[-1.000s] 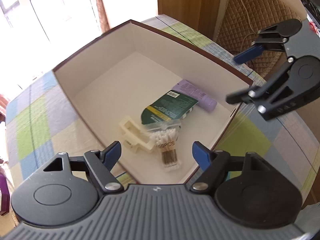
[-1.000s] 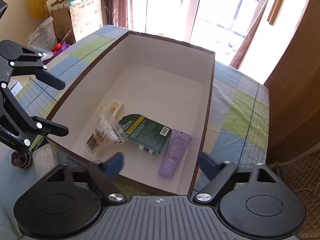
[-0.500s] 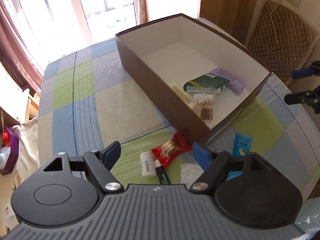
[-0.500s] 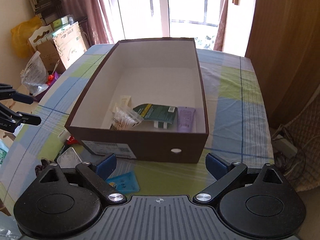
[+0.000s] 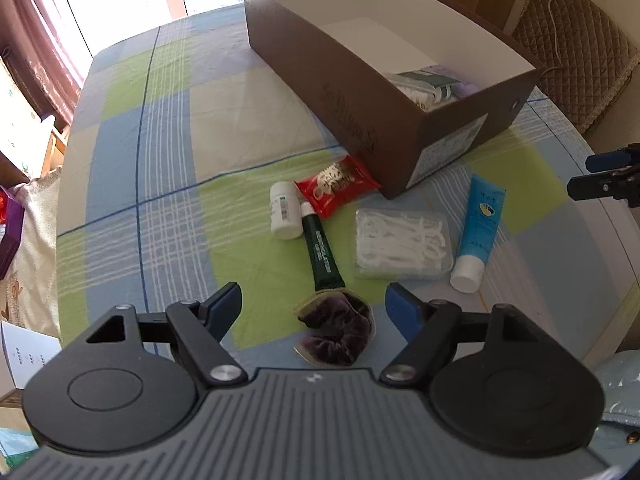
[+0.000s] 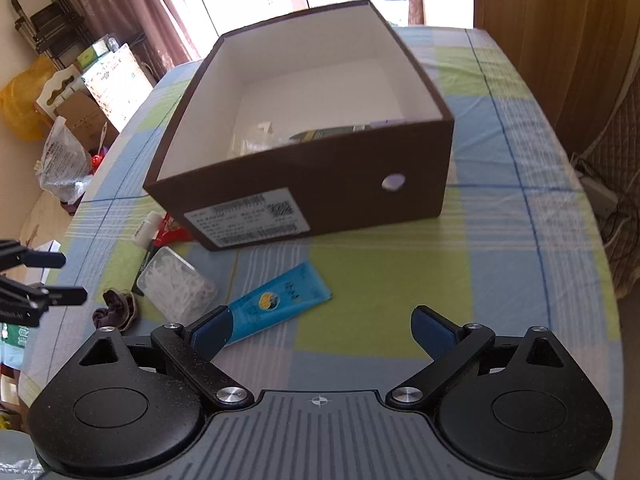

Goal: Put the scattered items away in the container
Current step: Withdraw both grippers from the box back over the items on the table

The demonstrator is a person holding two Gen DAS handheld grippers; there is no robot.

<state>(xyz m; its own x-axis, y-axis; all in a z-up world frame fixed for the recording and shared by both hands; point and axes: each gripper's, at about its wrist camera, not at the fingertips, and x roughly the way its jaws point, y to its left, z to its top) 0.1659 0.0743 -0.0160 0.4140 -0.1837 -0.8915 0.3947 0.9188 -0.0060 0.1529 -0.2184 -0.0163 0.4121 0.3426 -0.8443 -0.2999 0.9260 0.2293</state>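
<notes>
Both hand-held grippers, left [image 5: 313,306] and right [image 6: 321,330], gape empty; a few items lie inside the box [image 5: 384,120], six remain on the tabletop [image 5: 160,140] beside it.

Home: curtains [image 6: 160,12], checked tablecloth [image 5: 168,152]

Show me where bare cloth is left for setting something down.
Free: the cloth left of the box, and right of the blue tube. Crowded: the box's near corner, with pill bottle, red packet, green tube, floss picks, scrunchie.
</notes>
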